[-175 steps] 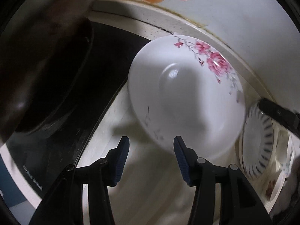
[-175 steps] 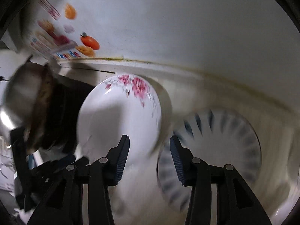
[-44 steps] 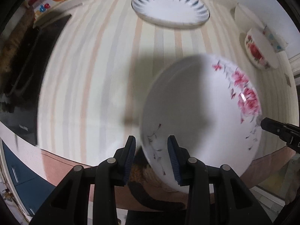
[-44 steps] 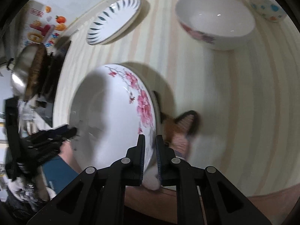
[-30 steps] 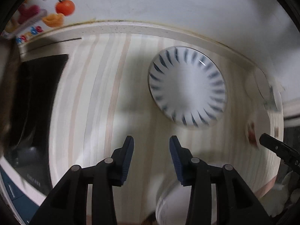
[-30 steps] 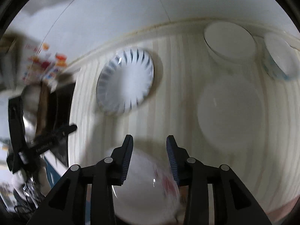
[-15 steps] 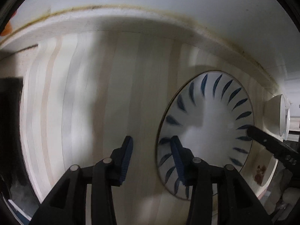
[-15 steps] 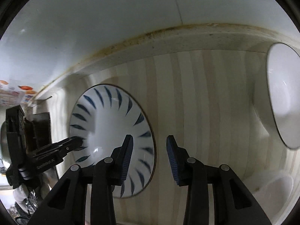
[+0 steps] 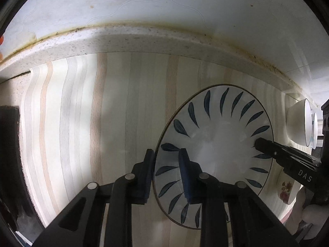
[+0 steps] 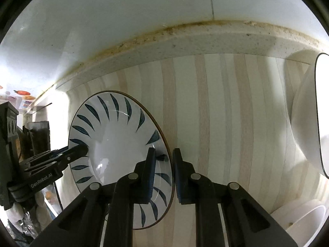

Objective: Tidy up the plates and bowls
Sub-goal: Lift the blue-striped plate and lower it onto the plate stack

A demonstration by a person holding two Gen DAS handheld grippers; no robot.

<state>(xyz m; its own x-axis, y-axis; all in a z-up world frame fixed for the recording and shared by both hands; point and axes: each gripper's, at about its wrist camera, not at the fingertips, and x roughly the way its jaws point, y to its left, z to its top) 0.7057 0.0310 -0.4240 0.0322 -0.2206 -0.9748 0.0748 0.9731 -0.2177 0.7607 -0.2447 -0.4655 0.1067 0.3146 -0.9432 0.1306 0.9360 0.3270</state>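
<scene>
Left tongs (image 9: 166,171) closing over the near-left rim of the blue-leaf plate (image 9: 218,144), right tongs (image 10: 163,171) closing on its opposite rim; the plate lies flat on the striped tabletop (image 9: 123,113), bowls (image 9: 300,127) unsorted at far right. A moment ago both tongs stood wider.

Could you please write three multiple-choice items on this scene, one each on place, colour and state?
1. Where does the left gripper straddle the white plate with dark blue leaf marks?
A. its left rim
B. its far rim
C. its centre

2. What colour are the marks?
A. red
B. dark blue
C. green

3. How does the plate lie on the striped wooden counter?
A. flat
B. leaning against the wall
C. upside down

Answers: 1 A, rim between the closing jaws; 2 B, dark blue strokes ring the rim; 3 A, face up while the right gripper closes over the opposite rim.
</scene>
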